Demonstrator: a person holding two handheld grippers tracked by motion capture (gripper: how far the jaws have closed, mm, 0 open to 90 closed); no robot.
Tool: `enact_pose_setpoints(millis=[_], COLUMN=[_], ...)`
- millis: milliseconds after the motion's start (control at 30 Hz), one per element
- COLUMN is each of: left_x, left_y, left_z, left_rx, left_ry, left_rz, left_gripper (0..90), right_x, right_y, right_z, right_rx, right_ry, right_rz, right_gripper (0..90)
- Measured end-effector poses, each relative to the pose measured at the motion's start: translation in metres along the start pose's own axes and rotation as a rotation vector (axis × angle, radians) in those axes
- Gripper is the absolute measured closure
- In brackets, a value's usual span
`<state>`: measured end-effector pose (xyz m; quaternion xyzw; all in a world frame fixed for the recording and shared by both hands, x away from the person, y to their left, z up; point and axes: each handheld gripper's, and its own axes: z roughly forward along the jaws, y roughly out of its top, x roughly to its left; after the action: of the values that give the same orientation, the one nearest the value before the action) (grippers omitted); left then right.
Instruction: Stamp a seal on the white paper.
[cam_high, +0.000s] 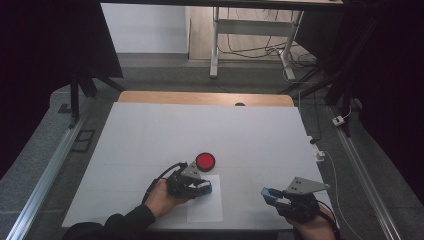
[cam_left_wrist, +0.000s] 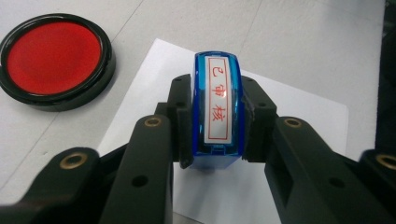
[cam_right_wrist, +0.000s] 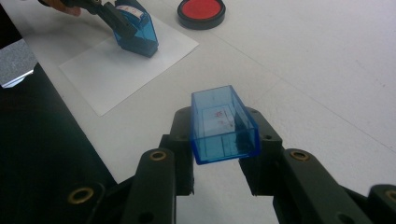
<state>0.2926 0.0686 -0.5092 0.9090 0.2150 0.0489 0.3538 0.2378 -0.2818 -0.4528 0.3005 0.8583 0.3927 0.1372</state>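
A blue stamp (cam_left_wrist: 218, 70) with a white label and red characters sits between the jaws of my left gripper (cam_left_wrist: 218, 119), which is shut on it. In the right gripper view the stamp (cam_right_wrist: 136, 31) stands tilted with its base on the white sheet of paper (cam_right_wrist: 116, 70). From above, the left gripper (cam_high: 202, 187) is over the paper's top edge (cam_high: 206, 205). My right gripper (cam_right_wrist: 224, 135) is shut on a clear blue stamp cap (cam_right_wrist: 223, 122), held above the table near the front right (cam_high: 271, 195). A round red ink pad (cam_high: 205, 161) in a black case lies just beyond the left gripper.
The white tabletop (cam_high: 200, 130) stretches wide beyond the ink pad (cam_left_wrist: 55, 58). Its front edge (cam_right_wrist: 88, 140) runs close to both hands, with dark floor beyond. Metal rails flank the table on both sides, and a desk frame with cables stands at the back.
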Motion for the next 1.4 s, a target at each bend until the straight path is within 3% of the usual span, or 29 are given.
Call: enact_pose_setpoints(millis=[333,933,1400], left_x=[0.0,0.008,0.013], left_y=[0.003,0.009,0.012], left_z=[-0.002,-0.028,-0.049], left_rx=[0.009,-0.085,-0.149], left_ry=[0.01,-0.052,-0.088], left_rz=[-0.027,-0.048,-0.029], left_gripper=[70.2,70.1,70.1], right_x=[0.0,-0.001,0.0], right_y=[0.0,0.0,0.0], right_z=[0.0,-0.001,-0.001], right_rx=[-0.001,0.0,-0.002], right_ry=[0.002,0.002,0.003], right_rz=[0.001,0.002,0.006], right_gripper=[68.2,68.2,68.2])
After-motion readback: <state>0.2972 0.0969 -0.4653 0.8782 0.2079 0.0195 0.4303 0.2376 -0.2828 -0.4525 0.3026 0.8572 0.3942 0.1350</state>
